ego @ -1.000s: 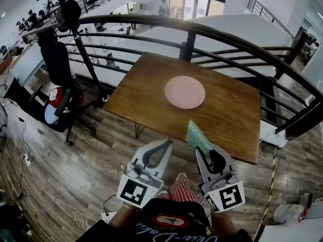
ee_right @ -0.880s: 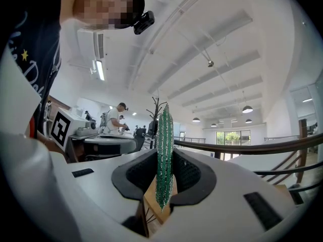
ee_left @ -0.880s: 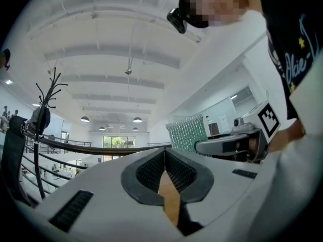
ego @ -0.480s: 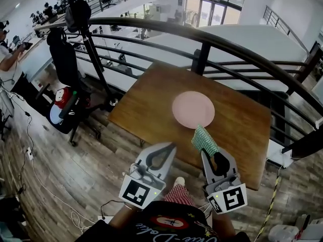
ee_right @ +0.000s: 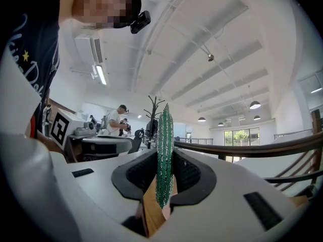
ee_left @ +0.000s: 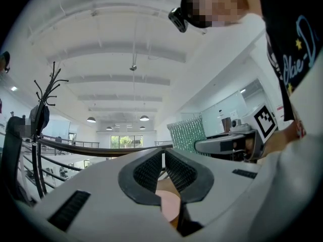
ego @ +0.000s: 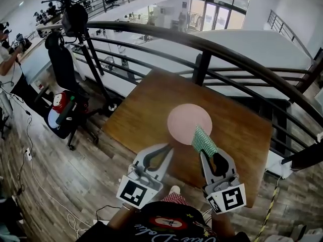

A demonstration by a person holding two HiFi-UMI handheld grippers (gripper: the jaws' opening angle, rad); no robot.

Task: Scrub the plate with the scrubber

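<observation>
A round pink plate (ego: 185, 121) lies on the wooden table (ego: 146, 110). My right gripper (ego: 201, 152) is shut on a green sparkly scrubber (ego: 203, 141), which stands out past the jaws and overlaps the plate's near right rim in the head view. From the right gripper view the scrubber (ee_right: 164, 150) stands upright, pinched between the pads. My left gripper (ego: 168, 148) is shut with nothing in it, at the table's near edge just short of the plate. A bit of the plate (ee_left: 168, 205) shows below its jaws.
A dark curved railing (ego: 212, 49) runs behind the table. A coat stand (ego: 75, 19) and a black chair (ego: 63, 64) stand at the left on the wood floor. A person (ego: 9, 69) is at the far left edge.
Both grippers have come forward toward the table. The scrubber, short of the plate a second ago, now overlaps its near rim. Jaws unchanged.
</observation>
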